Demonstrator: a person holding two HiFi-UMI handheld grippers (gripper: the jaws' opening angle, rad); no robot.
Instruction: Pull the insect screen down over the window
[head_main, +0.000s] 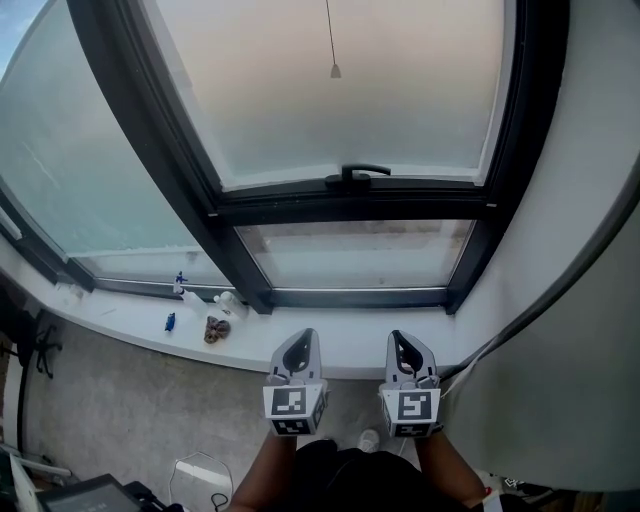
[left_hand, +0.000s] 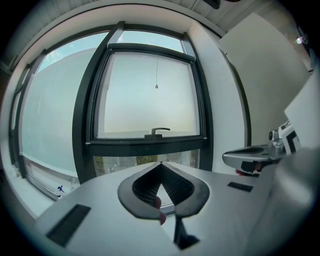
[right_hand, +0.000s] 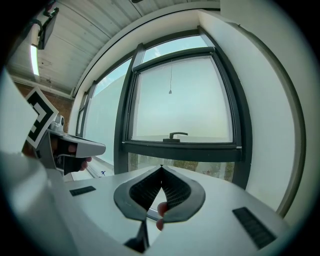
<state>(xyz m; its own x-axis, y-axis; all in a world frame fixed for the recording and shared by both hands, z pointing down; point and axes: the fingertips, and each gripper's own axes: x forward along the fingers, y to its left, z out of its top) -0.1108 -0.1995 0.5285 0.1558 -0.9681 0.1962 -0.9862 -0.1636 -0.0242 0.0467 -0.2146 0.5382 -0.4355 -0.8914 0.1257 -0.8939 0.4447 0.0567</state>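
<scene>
Both grippers low, side by side, just short of the white sill (head_main: 120, 322): left gripper (head_main: 304, 335) has its fingers pressed together on nothing, right gripper (head_main: 398, 338) the same, both aimed at the window (head_main: 350, 207). The pull cord (head_main: 335, 70) hangs down the middle of the upper pane, its small end piece well above the black handle (head_main: 355, 174) and far from either gripper; I can't make out the screen itself. A few small odds and ends (head_main: 216, 328) sit on the sill, off to my left.
</scene>
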